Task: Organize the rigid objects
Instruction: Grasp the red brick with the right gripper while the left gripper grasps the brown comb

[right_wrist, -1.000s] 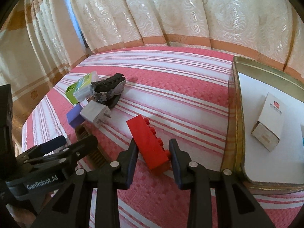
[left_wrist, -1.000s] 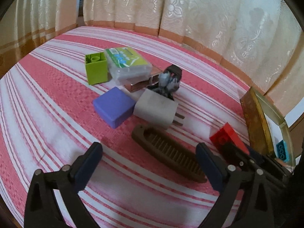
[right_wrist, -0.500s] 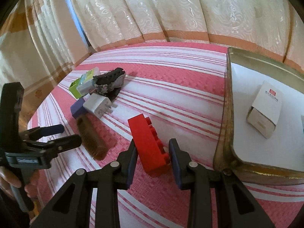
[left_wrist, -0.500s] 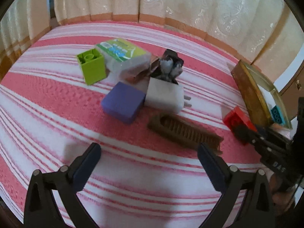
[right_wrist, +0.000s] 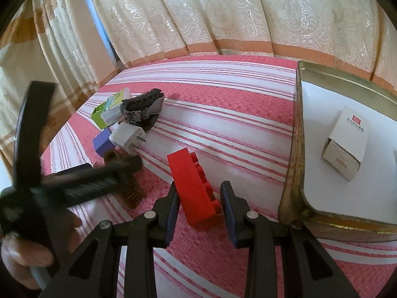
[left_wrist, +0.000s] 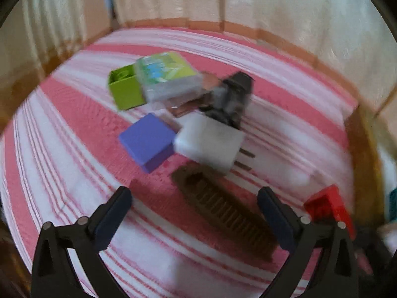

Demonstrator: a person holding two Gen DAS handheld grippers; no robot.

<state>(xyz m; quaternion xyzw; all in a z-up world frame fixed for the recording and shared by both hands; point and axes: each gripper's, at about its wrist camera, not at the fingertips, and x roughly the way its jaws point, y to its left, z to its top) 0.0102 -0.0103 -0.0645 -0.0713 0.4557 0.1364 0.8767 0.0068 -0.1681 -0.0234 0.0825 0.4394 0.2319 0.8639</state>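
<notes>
Right gripper [right_wrist: 199,198]: I have its pads clamped on the red brick [right_wrist: 192,186], beside the tray's [right_wrist: 290,186] left wall.
Left gripper [left_wrist: 194,213]: I see its jaws spread wide, holding nothing, above the brown comb [left_wrist: 223,211].
Beyond the comb: white charger [left_wrist: 208,142], purple block [left_wrist: 147,144], green brick [left_wrist: 124,89], floss box [left_wrist: 166,74] crowded together.
Tray: white carton [right_wrist: 346,141] inside.

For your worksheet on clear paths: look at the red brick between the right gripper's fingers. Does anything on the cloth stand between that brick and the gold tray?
Nothing visible does. The red brick sits between the right gripper fingers, and only bare striped cloth lies between it and the gold tray. The other objects lie on the far side, away from the tray.
</notes>
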